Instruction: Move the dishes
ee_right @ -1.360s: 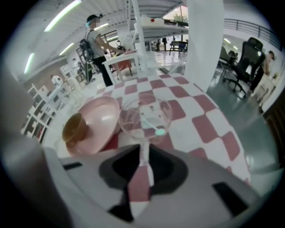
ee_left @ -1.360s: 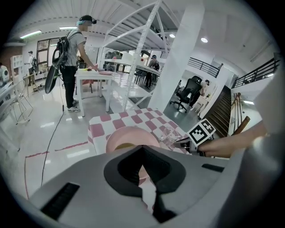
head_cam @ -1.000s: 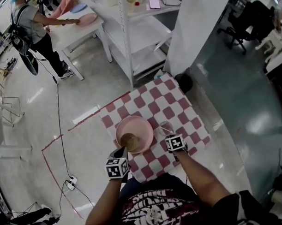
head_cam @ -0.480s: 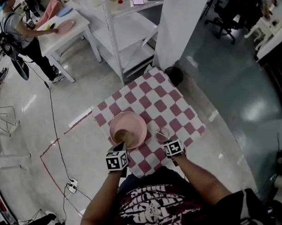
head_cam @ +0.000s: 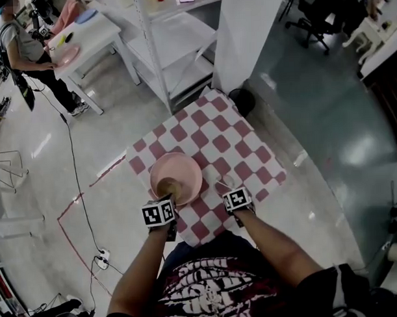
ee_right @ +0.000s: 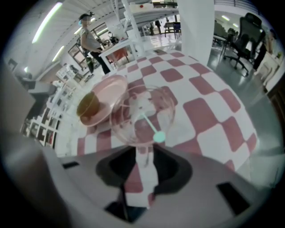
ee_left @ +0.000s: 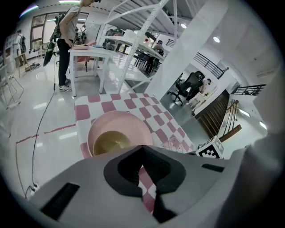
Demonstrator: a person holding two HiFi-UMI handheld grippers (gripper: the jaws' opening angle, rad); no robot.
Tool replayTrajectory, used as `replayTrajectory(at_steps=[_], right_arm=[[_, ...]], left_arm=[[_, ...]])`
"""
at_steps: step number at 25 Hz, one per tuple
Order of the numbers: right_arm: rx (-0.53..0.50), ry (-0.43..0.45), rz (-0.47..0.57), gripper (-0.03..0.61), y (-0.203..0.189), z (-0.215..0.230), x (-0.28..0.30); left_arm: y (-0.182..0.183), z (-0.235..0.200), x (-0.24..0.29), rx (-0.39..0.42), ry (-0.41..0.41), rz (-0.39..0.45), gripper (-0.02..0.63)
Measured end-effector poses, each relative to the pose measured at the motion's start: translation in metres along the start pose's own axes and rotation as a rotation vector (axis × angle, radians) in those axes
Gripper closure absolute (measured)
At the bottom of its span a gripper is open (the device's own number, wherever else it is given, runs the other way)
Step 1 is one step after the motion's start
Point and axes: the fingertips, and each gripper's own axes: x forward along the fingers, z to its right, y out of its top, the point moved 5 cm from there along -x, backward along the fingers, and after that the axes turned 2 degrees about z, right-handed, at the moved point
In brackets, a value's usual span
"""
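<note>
The left gripper [head_cam: 169, 201] is closed, empty, beside the plate [head_cam: 184, 169] at the tabletop's [head_cam: 232, 142] near-left edge. The right gripper's [head_cam: 227, 185] jaws, just opened, are set around the glass bowl's [ee_right: 143, 112] rim.

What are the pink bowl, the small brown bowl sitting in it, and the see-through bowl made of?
The pink bowl looks like plastic or melamine: opaque, even colour, dull sheen. The brown bowl may be glazed ceramic or plastic: it has glossy highlights inside, but I can't tell which. The see-through bowl is glass or clear plastic: the checked cloth shows through it.
</note>
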Motion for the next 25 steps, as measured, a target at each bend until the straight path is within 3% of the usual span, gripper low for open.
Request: replayTrajectory(at_steps=[5,8,17,25], right_arm=[[-0.081,-0.071,-0.072,0.49,-0.012,0.009,-0.001],[-0.141,-0.062,0.005,0.515,-0.002,0.008,-0.004],[-0.146,-0.026,0.199,0.517,0.048,-0.004,-0.033],[-0.246,-0.014,0.207,0.517,0.086,-0.04,-0.032]], left_arm=[[-0.007,0.01,0.0,-0.017,-0.007,-0.004,0.589],[-0.02,0.012,-0.002,-0.018,-0.009,-0.01,0.589],[-0.026,0.005,-0.006,-0.026,-0.008,0.008,0.589],[-0.033,-0.02,-0.02,-0.075,0.019,0.031,0.589]])
